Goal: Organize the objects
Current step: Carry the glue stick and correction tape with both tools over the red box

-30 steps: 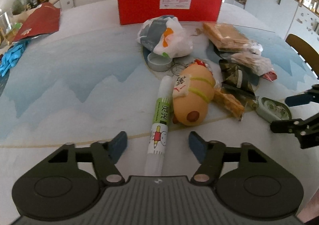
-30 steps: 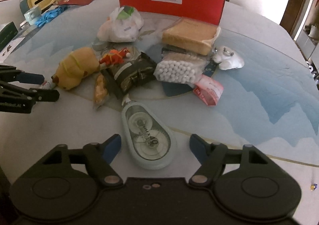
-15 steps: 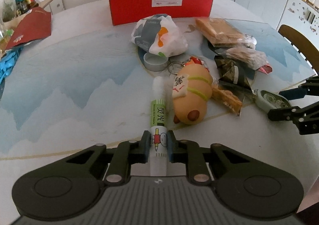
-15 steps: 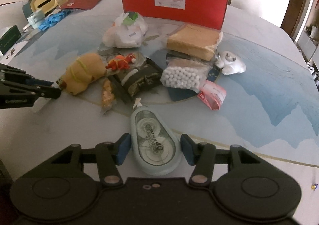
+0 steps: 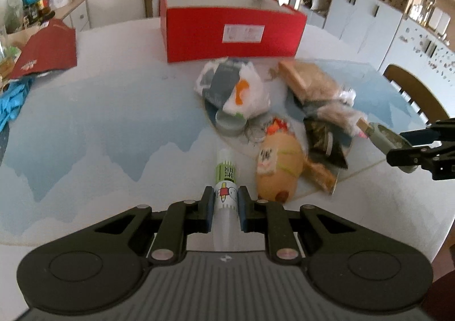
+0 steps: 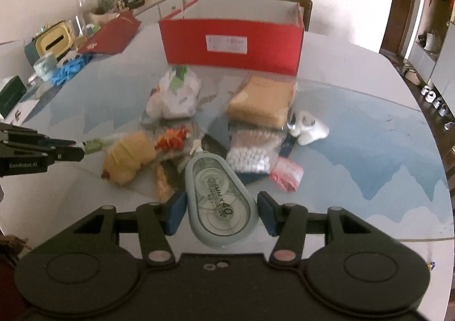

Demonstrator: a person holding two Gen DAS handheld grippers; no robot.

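The left gripper (image 5: 224, 208) is clamped on a glue stick (image 5: 225, 193), whose green-banded end points toward twelve o'clock, at the red box (image 5: 231, 33). The right gripper (image 6: 220, 214) squeezes a correction tape (image 6: 217, 198) by its flat sides; it seems lifted clear of the table (image 6: 369, 133), though blur makes that uncertain. At eleven o'clock from the tape lies a tan plush toy (image 6: 128, 160) among the bagged clutter.

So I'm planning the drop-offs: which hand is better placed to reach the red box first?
Probably the right: its tongs hold the correction tape almost straight before the red box. The left tongs, gripping the glue stick, sit further aside.
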